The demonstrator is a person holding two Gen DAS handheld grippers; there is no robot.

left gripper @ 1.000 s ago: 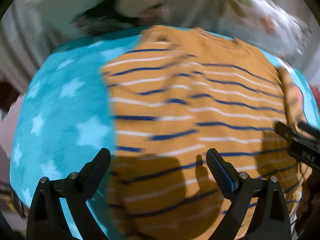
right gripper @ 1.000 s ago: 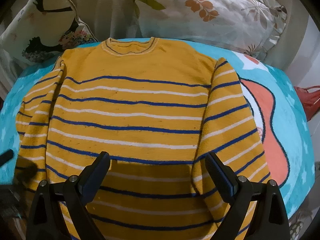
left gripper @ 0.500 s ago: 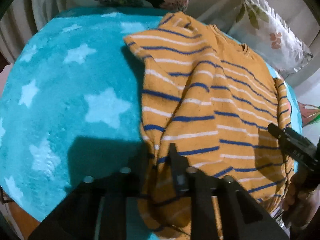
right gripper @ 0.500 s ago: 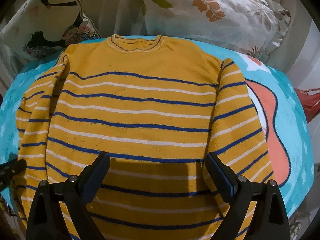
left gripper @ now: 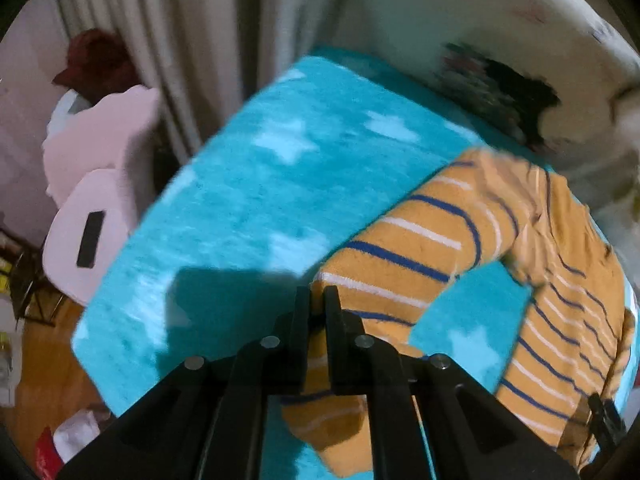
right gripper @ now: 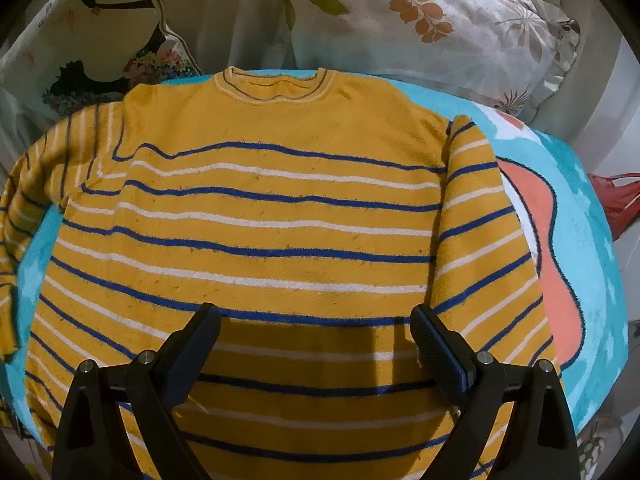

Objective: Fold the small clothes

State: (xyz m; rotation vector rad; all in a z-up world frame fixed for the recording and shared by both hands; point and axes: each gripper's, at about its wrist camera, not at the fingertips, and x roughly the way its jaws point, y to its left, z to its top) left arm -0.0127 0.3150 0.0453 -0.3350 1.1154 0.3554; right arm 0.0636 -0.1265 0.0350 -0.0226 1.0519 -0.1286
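Observation:
A small yellow sweater (right gripper: 260,216) with blue and white stripes lies face up on a turquoise star blanket (left gripper: 248,200), collar toward the pillows. My left gripper (left gripper: 317,300) is shut on the cuff of the sweater's left sleeve (left gripper: 404,252) and holds the sleeve pulled out sideways from the body. That sleeve shows at the left edge of the right wrist view (right gripper: 28,184). My right gripper (right gripper: 316,328) is open and empty, above the sweater's lower part. The right sleeve (right gripper: 480,232) lies alongside the body.
Two patterned pillows (right gripper: 420,20) (right gripper: 92,40) lie behind the collar. The blanket has an orange patch (right gripper: 552,248) on the right. A pink stool (left gripper: 88,232) and curtains (left gripper: 208,40) stand left of the bed. A red bag (right gripper: 616,204) sits at far right.
My left gripper closed on the left sleeve's cuff and drew the sleeve outward to the left, away from the body. The right gripper stayed open and edged slightly closer to the sweater.

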